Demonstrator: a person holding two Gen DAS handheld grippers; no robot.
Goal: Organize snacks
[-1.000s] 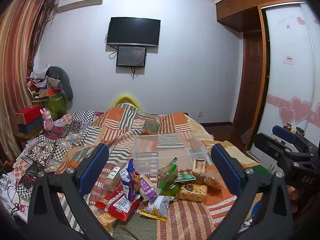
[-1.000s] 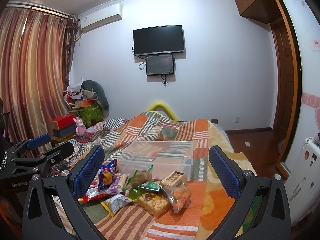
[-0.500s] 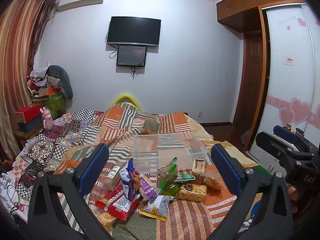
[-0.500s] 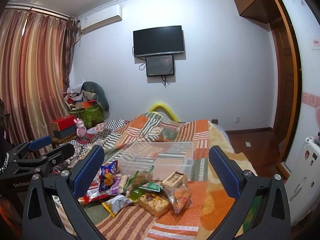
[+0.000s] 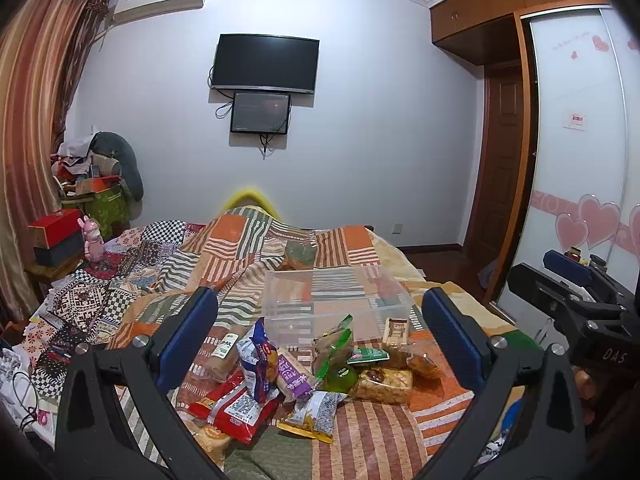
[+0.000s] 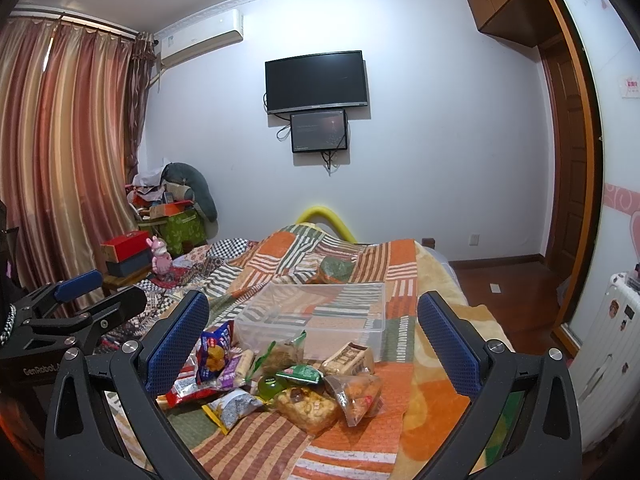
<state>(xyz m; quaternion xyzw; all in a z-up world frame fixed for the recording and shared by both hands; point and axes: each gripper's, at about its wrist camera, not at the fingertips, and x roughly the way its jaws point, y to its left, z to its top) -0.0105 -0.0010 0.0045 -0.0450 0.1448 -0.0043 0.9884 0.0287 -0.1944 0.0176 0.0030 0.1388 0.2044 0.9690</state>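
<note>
Left wrist view shows the left gripper with its fingers spread wide and holding nothing; the heap of snacks lies on the bed between and just beyond the fingertips, and the clear plastic bin sits empty just behind the heap. In the right wrist view the right gripper is likewise fully spread and empty, with the same pile framed between its fingers and the bin beyond it. Nothing has gone into the bin yet, so I judge the sorting is only about to start. The risks come mostly from the pile itself: the packets overlap, so closing on the blue bag or the red packet near the left finger could drag a neighbour along or pinch two at once. The crinkly wrappers look slippery and may slide out of a loose grip on the way to the bin. The quilt is soft and rumpled, so pressing down could catch fabric in the fingers or tip the light bin. With both grippers aimed at one small heap, they could also knock together.
</note>
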